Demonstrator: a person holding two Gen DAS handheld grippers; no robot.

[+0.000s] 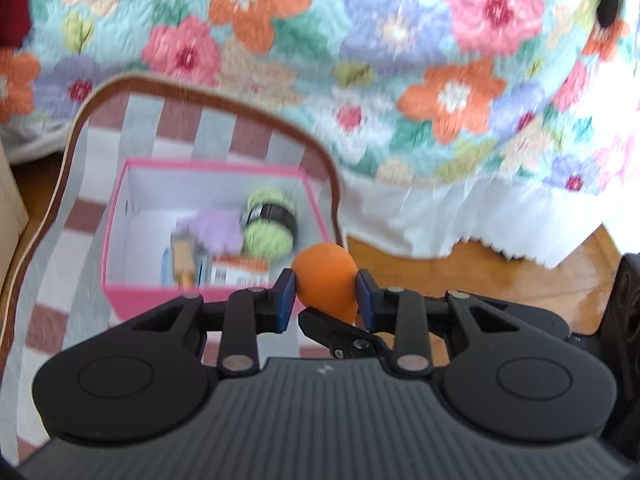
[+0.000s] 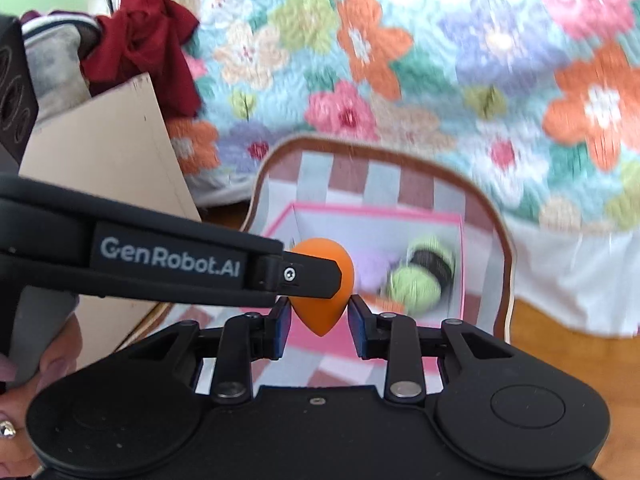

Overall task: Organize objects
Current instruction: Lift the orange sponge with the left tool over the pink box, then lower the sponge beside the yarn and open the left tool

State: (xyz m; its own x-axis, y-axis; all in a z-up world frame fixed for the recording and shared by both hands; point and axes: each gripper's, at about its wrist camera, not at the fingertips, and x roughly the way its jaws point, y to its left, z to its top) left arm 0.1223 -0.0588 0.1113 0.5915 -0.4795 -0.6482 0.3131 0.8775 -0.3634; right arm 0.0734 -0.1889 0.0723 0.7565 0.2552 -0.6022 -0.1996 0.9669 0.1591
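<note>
Currently my left gripper (image 1: 325,294) pinches the orange sponge (image 1: 325,280), long axis vertical, tip down. My right gripper (image 2: 319,316) brackets the tip, spread, not touching. The box (image 1: 116,216) lies ahead-left.

Matt orange sponge (image 1: 325,276), matt black plastic left gripper (image 1: 325,294), quilted floral cloth bedspread (image 1: 400,60), glossy wood floor (image 1: 460,276), pink cardboard box (image 1: 120,208), fuzzy green yarn (image 1: 270,226).

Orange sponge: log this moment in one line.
left claw: shut on orange sponge | right claw: open around its tip | sponge: not yet in pink box
</note>
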